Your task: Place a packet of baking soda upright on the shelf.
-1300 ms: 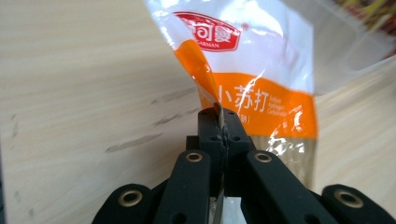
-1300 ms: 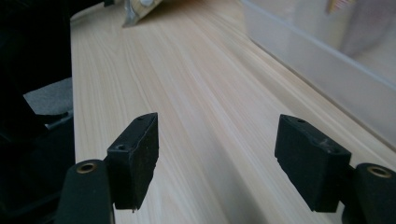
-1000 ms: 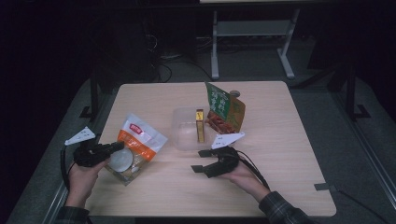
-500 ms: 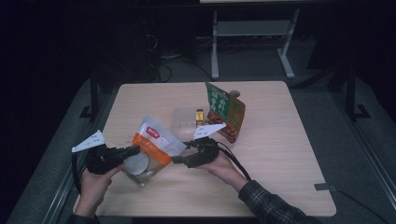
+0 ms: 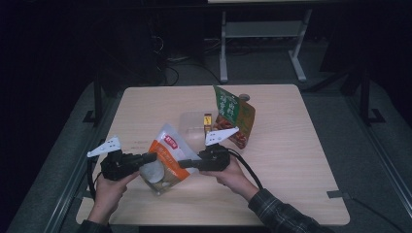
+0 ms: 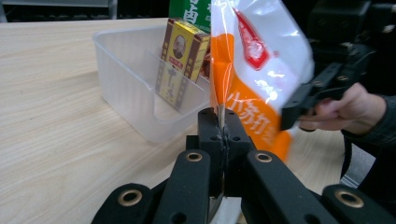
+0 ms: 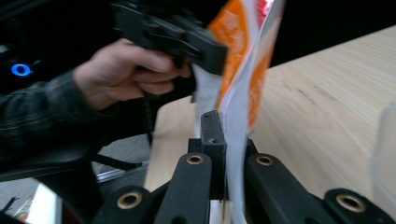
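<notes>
An orange-and-white snack bag (image 5: pixel 167 154) is held up over the table's front between both grippers. My left gripper (image 5: pixel 151 157) comes in from the left, shut on one edge of the bag (image 6: pixel 254 65); its jaws (image 6: pixel 222 128) pinch the seam. My right gripper (image 5: pixel 183 164) comes in from the right. Its jaws have just been closing and now pinch the opposite edge of the bag (image 7: pixel 243 70), as the right gripper view (image 7: pixel 227 130) shows. Each gripper view also shows the other hand and its gripper behind the bag.
A clear plastic container (image 5: pixel 190 127) stands mid-table with a yellow box (image 5: pixel 207 121) upright inside it, also visible in the left gripper view (image 6: pixel 180 60). A green-and-brown bag (image 5: pixel 234 114) stands just right of the container. The wooden table (image 5: pixel 301 160) has bare room at the right.
My left gripper carried the bag toward the middle and lifted it upright. My right gripper swung left from the container side to the bag and shut on its edge.
</notes>
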